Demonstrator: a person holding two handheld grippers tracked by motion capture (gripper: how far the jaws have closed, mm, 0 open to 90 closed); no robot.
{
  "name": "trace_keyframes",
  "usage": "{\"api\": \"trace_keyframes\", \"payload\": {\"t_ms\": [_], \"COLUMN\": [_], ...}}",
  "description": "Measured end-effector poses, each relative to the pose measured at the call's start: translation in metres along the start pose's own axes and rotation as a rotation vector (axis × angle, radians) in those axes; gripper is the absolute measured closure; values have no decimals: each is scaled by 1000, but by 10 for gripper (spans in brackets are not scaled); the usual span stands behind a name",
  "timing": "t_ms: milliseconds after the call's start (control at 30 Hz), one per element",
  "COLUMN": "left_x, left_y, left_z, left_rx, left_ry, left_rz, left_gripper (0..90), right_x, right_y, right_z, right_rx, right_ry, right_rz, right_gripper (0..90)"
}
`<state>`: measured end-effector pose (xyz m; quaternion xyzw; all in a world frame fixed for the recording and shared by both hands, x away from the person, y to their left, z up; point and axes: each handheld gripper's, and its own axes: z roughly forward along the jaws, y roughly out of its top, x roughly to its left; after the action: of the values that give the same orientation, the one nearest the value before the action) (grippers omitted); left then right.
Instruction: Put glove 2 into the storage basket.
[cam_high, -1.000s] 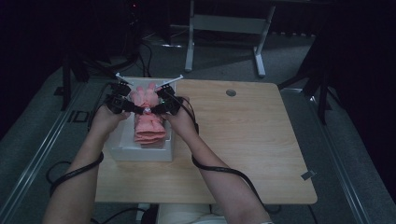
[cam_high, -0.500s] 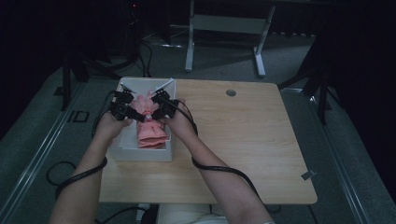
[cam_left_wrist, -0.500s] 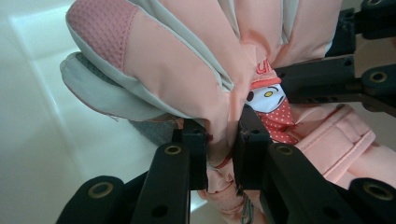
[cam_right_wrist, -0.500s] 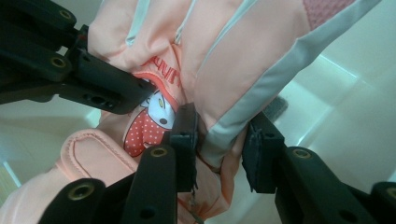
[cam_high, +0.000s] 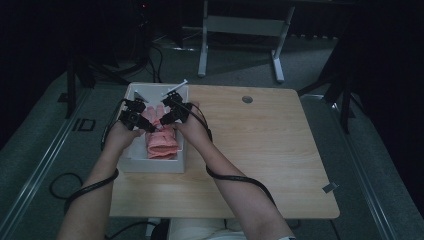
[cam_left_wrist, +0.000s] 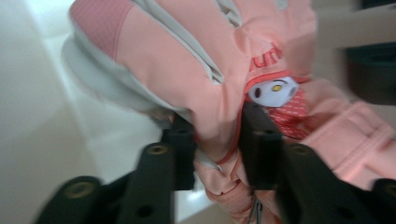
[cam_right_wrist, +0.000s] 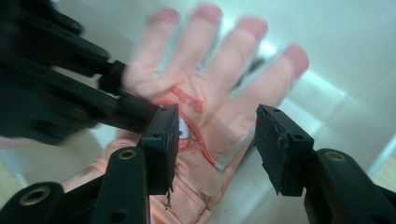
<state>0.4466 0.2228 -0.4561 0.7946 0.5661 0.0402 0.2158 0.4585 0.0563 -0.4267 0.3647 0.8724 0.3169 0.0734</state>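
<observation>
While partly hidden, pink glove (cam_left_wrist: 196, 60) lettering unreadable.

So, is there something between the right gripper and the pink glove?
Nothing visible. The right gripper has its fingers open just above the pink glove, which lies in the white box; the left gripper grips its edge.

One wooden table (cam_high: 260, 150) stands in the scene. One white box (cam_high: 150, 164) sits at its near left edge. Inside the box lie pink gloves (cam_high: 162, 142); one shows clearly with four fingers spread, and a second pink piece lies beneath it, so two at most can be told. Two black grippers (cam_high: 145, 117), one in each of a person's two hands, meet over the box. One round grommet (cam_high: 247, 99) marks the table's far side.
</observation>
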Motion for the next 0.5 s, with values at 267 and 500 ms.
{"api": "trace_keyframes", "payload": {"t_ms": [267, 500], "left_x": [-2, 3], "left_y": [2, -1], "left_z": [-1, -8], "left_rx": [-11, -21], "left_ry": [142, 195], "left_rz": [27, 25], "left_gripper": [473, 446], "right_x": [-2, -7], "right_y": [1, -3], "right_z": [-24, -36], "right_rx": [-70, -97], "right_ry": [39, 67], "right_rz": [-1, 8], "right_gripper": [474, 468]}}
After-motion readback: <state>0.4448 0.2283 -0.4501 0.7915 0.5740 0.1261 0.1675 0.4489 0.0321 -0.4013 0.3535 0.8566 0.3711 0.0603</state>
